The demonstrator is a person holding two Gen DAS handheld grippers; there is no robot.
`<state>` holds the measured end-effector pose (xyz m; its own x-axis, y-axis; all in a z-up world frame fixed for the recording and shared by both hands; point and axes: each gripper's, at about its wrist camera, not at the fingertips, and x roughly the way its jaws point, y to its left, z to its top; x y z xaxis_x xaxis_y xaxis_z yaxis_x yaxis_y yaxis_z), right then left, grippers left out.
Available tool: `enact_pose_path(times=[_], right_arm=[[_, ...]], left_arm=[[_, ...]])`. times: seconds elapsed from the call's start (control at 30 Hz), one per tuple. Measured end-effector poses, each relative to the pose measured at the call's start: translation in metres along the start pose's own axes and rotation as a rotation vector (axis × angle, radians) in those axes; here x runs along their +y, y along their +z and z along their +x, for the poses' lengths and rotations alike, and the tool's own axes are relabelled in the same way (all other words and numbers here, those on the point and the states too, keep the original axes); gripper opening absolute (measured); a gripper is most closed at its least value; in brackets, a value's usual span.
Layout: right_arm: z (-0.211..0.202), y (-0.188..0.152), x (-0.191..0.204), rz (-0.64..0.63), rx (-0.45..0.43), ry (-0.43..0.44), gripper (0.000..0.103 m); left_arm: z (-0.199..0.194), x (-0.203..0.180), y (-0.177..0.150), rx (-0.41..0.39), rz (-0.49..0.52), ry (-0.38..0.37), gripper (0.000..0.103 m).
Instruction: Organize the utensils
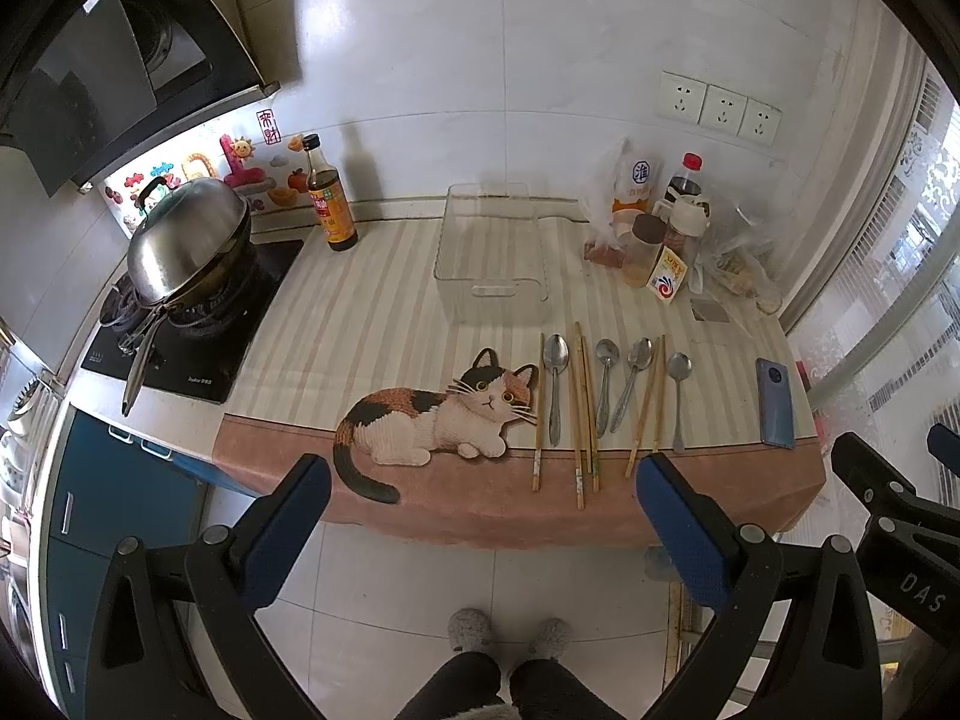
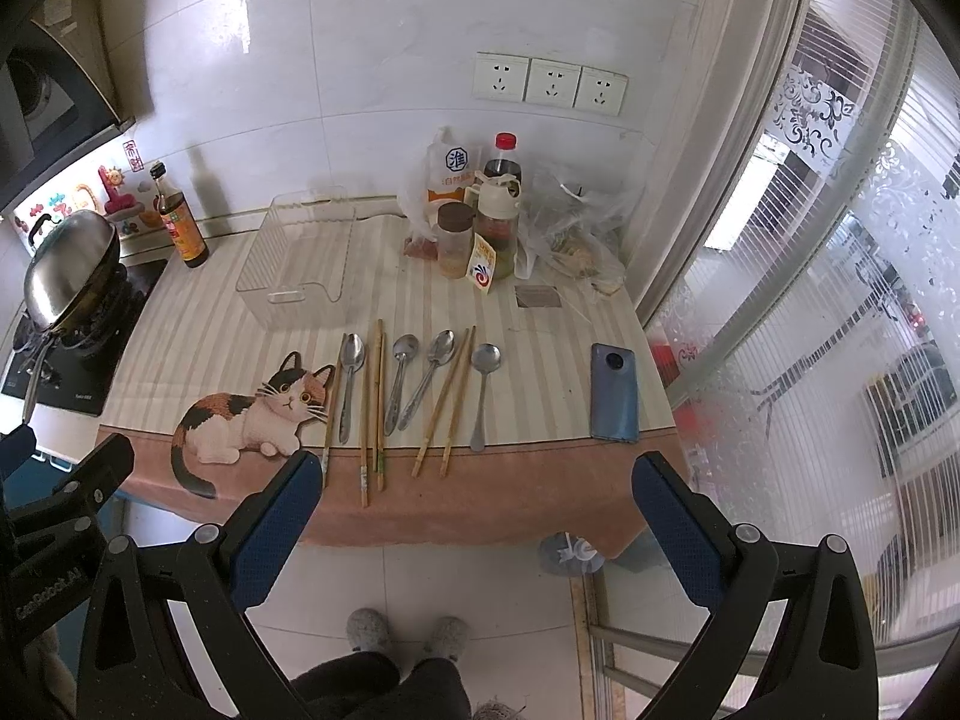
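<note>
Several metal spoons (image 1: 555, 387) (image 2: 350, 384) and several wooden chopsticks (image 1: 579, 414) (image 2: 375, 402) lie side by side on a striped cat-print cloth (image 1: 360, 312) (image 2: 198, 330), handles toward me. A clear plastic bin (image 1: 491, 252) (image 2: 297, 267) stands empty behind them. My left gripper (image 1: 483, 492) is open and empty, held in front of the table edge. My right gripper (image 2: 477, 489) is open and empty too, at the same distance. The right gripper's body (image 1: 900, 510) shows at the right of the left wrist view.
A blue phone (image 1: 775, 403) (image 2: 613, 393) lies right of the utensils. Bottles, jars and bags (image 1: 654, 228) (image 2: 480, 222) crowd the back right. A sauce bottle (image 1: 329, 195) (image 2: 180, 219) and a lidded wok (image 1: 186, 240) (image 2: 69, 267) on a stove stand left.
</note>
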<state>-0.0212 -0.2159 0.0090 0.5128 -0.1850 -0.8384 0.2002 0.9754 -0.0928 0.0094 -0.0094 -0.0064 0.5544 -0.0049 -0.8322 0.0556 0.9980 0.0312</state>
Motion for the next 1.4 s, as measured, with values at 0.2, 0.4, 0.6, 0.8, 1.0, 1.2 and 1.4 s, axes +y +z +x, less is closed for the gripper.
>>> enact_pose_path(times=[0.2, 0.4, 0.6, 0.8, 1.0, 1.2, 1.4], right_arm=[[0.001, 0.001, 0.001, -0.001, 0.000, -0.002, 0.103], [0.001, 0.001, 0.002, -0.001, 0.003, -0.002, 0.103], [0.002, 0.001, 0.003, -0.001, 0.001, -0.001, 0.103], [0.003, 0.003, 0.002, 0.027, 0.003, -0.003, 0.103], [0.021, 0.014, 0.003, 0.144, -0.011, -0.001, 0.103], [0.071, 0.026, 0.015, 0.226, 0.021, -0.033, 0.103], [0.149, 0.032, 0.018, 0.269, 0.147, 0.029, 0.066]], left_arm=[[0.000, -0.001, 0.000, 0.000, 0.001, -0.001, 0.103], [-0.002, -0.002, 0.000, 0.000, 0.000, -0.002, 0.103], [-0.002, -0.003, -0.001, -0.001, 0.000, -0.002, 0.103], [0.003, -0.003, 0.014, -0.034, -0.009, -0.055, 0.103], [0.026, 0.023, 0.040, -0.181, 0.013, -0.017, 0.103], [0.096, 0.045, 0.066, -0.106, 0.045, -0.014, 0.103], [0.177, 0.051, 0.065, 0.098, -0.004, -0.065, 0.103]])
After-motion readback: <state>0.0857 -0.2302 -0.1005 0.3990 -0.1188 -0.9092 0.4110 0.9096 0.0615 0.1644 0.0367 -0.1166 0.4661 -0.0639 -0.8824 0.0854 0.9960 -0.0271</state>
